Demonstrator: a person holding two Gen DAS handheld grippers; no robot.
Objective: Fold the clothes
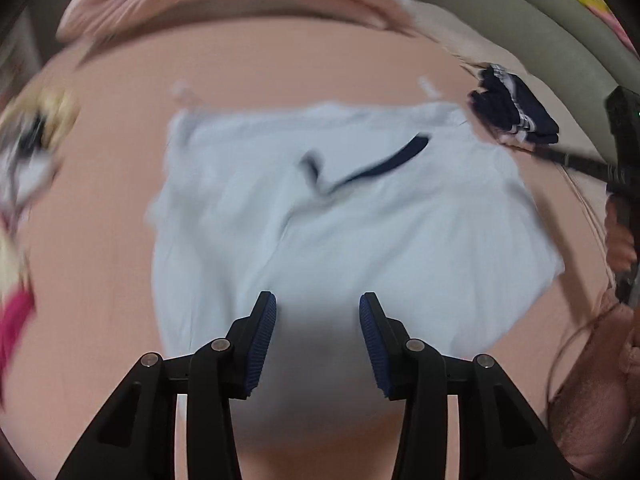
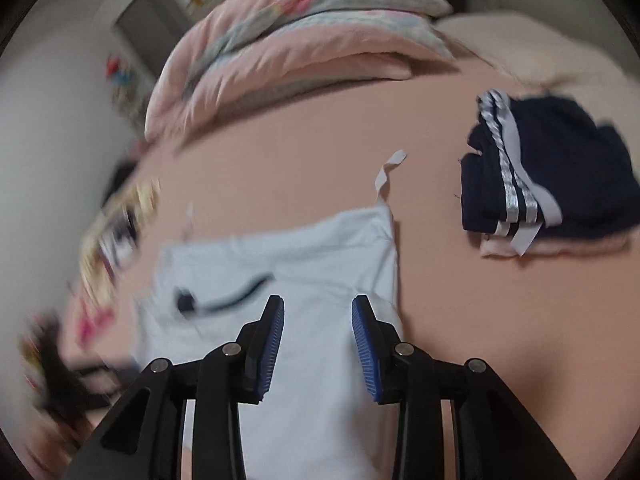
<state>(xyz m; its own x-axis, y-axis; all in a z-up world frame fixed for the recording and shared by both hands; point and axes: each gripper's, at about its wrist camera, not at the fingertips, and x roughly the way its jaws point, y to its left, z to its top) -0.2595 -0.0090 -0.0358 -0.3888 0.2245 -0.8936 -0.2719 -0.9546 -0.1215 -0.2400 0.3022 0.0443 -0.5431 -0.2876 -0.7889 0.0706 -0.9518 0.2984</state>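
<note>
One dark blue piece with silver stripes (image 2: 548, 176) already sits folded on the pink bed (image 2: 312, 168), while the pale blue garment (image 1: 352, 216) lies part-folded below the left gripper (image 1: 318, 344) and right gripper (image 2: 318, 348), both part open, holding nothing.

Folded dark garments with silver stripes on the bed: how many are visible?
1. The dark navy garment lies folded on the pink sheet, beyond and right of the white garment. Others may be hidden outside the views.

Matt pale-blue cloth garment (image 1: 360, 220) lies on smooth peach bed sheet (image 1: 100, 240); navy garment (image 2: 560, 168) carries glossy silver stripes.
</note>
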